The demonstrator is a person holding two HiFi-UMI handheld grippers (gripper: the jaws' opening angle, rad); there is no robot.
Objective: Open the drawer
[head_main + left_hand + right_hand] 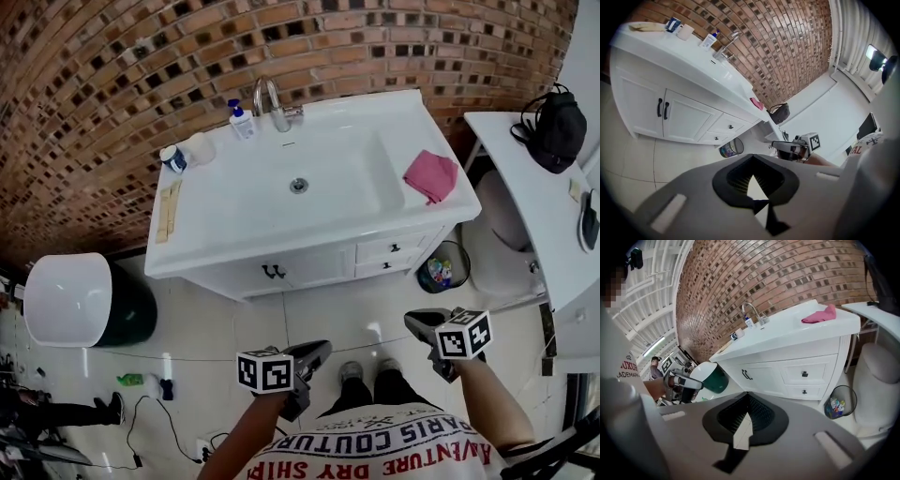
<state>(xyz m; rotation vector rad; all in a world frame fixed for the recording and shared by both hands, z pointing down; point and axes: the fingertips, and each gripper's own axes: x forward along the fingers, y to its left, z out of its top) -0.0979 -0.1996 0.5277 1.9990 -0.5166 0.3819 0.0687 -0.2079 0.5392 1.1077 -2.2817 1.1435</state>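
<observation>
The white vanity [234, 267] stands against the brick wall. Its two small drawers sit at the right, the upper drawer [392, 248] [805, 374] [730, 126] above the lower drawer [387, 267] [804, 391], each with a dark knob. Both are closed. My left gripper [319, 349] [753, 155] hangs over the floor tiles in front of the cabinet doors [273, 272], its jaws together and holding nothing. My right gripper [414, 322] [747, 393] is also shut and empty, a good way short of the drawers and pointing down toward them.
A pink cloth [431, 175], a faucet [272, 101] and a soap bottle [241, 120] are on the sink top. A waste basket [441, 270] and a toilet [502, 234] stand right of the vanity, a white-and-green bin [75, 300] left. A black bag [558, 127] rests on the side table.
</observation>
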